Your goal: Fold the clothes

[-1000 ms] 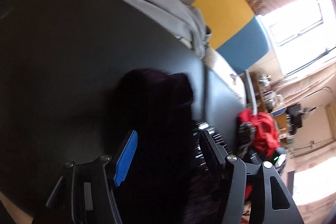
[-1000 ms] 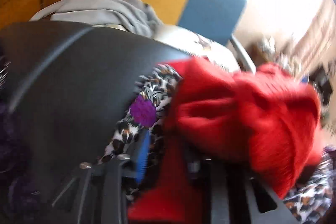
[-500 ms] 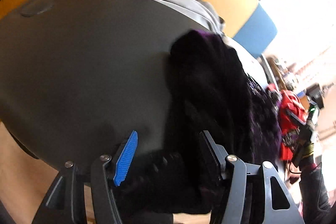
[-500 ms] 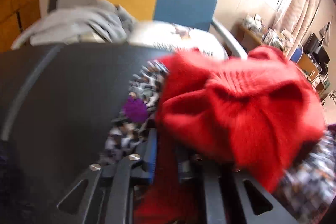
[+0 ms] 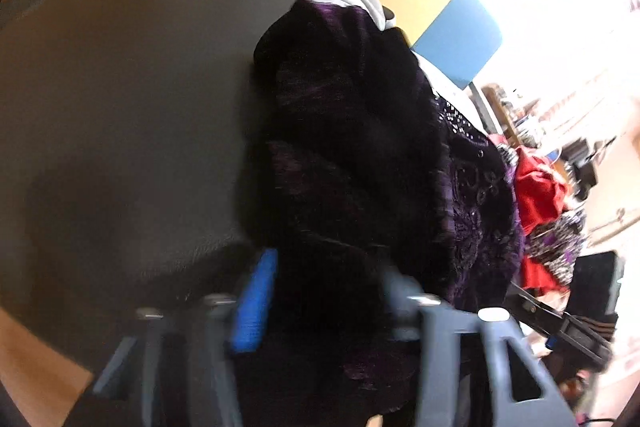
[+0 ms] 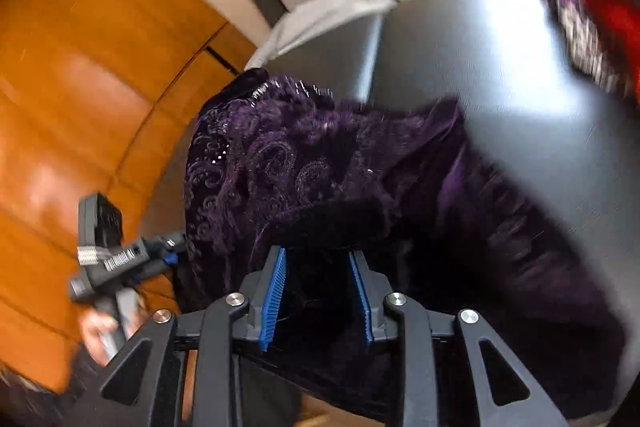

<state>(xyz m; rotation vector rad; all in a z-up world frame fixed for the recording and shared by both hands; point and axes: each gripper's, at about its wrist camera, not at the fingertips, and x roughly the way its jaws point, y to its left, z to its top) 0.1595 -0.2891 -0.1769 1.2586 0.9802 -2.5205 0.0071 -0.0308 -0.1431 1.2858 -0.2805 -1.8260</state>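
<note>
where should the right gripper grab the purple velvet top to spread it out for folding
Grip the free edge of the purple velvet top, the dark fold bunched just ahead of the right gripper, coming in low from the near table edge. The top lies crumpled on the grey table, so only that raised fold gives the open jaws something to close around. The left gripper seems to have cloth between its jaws.

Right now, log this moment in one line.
left gripper: on purple garment | right gripper: open at garment | table: garment unfolded
</note>
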